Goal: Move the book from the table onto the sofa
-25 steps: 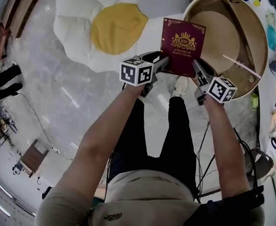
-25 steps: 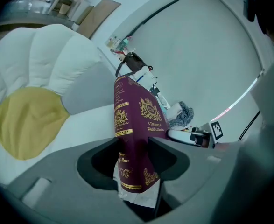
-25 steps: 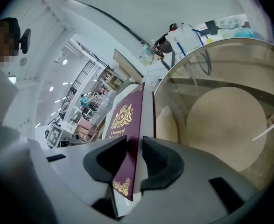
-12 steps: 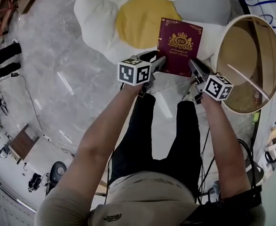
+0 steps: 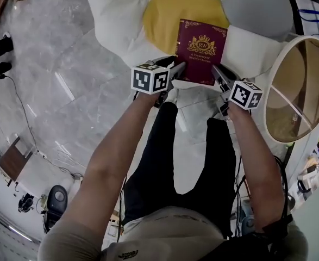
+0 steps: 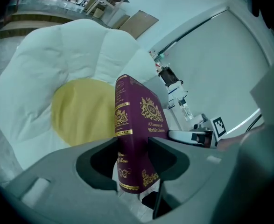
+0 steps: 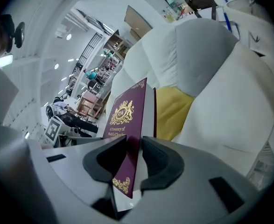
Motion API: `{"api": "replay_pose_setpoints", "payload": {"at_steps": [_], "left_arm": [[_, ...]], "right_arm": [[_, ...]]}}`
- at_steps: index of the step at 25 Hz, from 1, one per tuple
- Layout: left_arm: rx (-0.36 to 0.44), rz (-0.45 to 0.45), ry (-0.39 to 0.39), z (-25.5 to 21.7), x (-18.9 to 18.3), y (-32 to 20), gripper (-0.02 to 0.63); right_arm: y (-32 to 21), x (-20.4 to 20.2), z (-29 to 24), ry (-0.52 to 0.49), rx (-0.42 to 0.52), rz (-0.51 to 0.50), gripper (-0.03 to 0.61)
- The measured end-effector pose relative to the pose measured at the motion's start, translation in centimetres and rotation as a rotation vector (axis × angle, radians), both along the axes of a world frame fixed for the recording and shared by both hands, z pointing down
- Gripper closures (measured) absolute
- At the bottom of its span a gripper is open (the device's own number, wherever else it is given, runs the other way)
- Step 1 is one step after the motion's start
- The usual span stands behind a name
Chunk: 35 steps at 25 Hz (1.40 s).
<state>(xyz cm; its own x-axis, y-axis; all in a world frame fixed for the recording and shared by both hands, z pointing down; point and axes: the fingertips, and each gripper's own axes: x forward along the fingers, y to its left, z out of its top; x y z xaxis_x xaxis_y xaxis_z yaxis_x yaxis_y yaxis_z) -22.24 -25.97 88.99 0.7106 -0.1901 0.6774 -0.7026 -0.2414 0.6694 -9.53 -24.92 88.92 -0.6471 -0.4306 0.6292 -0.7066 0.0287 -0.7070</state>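
Book (image 5: pixel 198 50), maroon with gilt: clamped near its lower corners, spine side in the closed left gripper (image 5: pixel 176 69) and page edge in the right gripper (image 5: pixel 218 73), presumably to be kept level, held above the white sofa (image 5: pixel 118 15) by its yellow centre (image 5: pixel 164 12), not yet set down.

The head camera is looking steeply down from above, taking in the left claw (image 5: pixel 175 69), the right claw (image 5: pixel 218 72), the book (image 5: pixel 199 50) and the sofa (image 5: pixel 118 20). Each claw camera is riding close behind its own jaws, facing along them at the book, with the sofa beyond. Each is also catching the other claw.
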Motion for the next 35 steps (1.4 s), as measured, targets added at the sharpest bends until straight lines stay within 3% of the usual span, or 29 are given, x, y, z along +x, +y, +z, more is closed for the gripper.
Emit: {"api": "replay_pose_setpoints", "payload": {"at_steps": [12, 18, 24, 31, 35], "left_arm": [[-0.020, -0.051, -0.004, 10.8, 0.8, 0.6, 0.423], [-0.020, -0.035, -0.022, 12.1, 2.0, 0.9, 0.423], [-0.005, -0.003, -0.095, 10.3, 0.2, 1.2, 0.423], [0.004, 0.024, -0.098, 3.3, 0.4, 2.8, 0.423], [0.016, 0.027, -0.081, -2.1, 1.3, 4.5, 0.423]], "right_arm": [[-0.1, 0.7, 10.4, 0.039, -0.002, -0.078, 0.464], [0.3, 2.1, 11.7, 0.072, -0.015, -0.071, 0.462], [0.4, 3.3, 10.0, 0.106, -0.049, -0.013, 0.448], [3.2, 3.3, 3.2, 0.108, -0.018, -0.101, 0.470], [4.8, 3.5, -1.8, 0.140, 0.009, -0.172, 0.527]]}}
